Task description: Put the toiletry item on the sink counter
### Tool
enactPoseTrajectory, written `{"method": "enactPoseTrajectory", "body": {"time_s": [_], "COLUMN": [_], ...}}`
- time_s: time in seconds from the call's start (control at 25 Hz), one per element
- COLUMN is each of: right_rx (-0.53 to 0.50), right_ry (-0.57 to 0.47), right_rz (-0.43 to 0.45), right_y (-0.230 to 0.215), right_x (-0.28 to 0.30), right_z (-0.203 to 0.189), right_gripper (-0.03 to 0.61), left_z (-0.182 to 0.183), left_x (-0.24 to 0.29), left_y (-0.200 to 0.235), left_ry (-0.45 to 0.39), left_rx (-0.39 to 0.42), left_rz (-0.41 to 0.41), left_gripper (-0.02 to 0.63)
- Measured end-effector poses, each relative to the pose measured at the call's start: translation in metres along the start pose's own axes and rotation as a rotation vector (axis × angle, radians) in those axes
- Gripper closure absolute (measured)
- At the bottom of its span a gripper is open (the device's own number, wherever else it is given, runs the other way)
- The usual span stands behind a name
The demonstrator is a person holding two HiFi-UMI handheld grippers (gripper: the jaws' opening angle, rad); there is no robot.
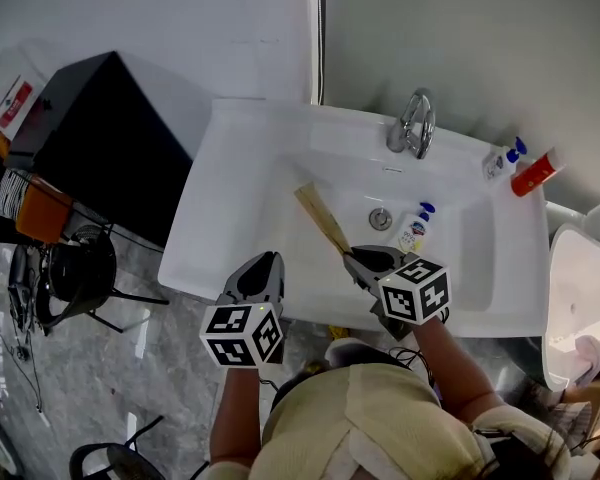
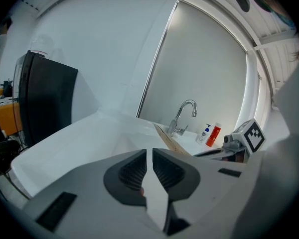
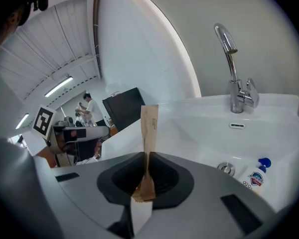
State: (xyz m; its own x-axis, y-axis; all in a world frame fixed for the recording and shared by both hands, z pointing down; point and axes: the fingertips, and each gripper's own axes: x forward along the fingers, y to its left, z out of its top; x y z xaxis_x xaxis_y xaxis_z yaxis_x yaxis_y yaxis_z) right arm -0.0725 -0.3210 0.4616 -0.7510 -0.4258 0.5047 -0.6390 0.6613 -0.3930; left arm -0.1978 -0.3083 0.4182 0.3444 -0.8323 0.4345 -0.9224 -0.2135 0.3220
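Right hand-held gripper [image 3: 147, 158]: clamped on the near end of the paper-wrapped toiletry item [image 3: 149, 126], leaving its length free to lay down.
Item: held above the basin's front edge, not yet on the surface [image 1: 228, 203].
Left hand-held gripper [image 2: 150, 164]: closed, empty, likely idle over the surface's front edge.

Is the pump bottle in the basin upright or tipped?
Tipped. The pump bottle lies on its side beside the drain, label up.
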Motion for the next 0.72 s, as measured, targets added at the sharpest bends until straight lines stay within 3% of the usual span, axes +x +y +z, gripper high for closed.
{"method": "enactPoseTrajectory", "body": {"time_s": [0.72], "right_rx": [0.031], "right_ry": [0.107], "right_rz": [-0.023], "right_y": [-0.062], "right_x": [0.052], "right_z": [-0.013], "right_gripper": [0.528], "left_z": [0.012], "left_x": [0.061], "left_y": [0.013], "left_ry": [0.053], "left_rx": [0.009], "left_rz": [0.034], "left_gripper": [0.545]}}
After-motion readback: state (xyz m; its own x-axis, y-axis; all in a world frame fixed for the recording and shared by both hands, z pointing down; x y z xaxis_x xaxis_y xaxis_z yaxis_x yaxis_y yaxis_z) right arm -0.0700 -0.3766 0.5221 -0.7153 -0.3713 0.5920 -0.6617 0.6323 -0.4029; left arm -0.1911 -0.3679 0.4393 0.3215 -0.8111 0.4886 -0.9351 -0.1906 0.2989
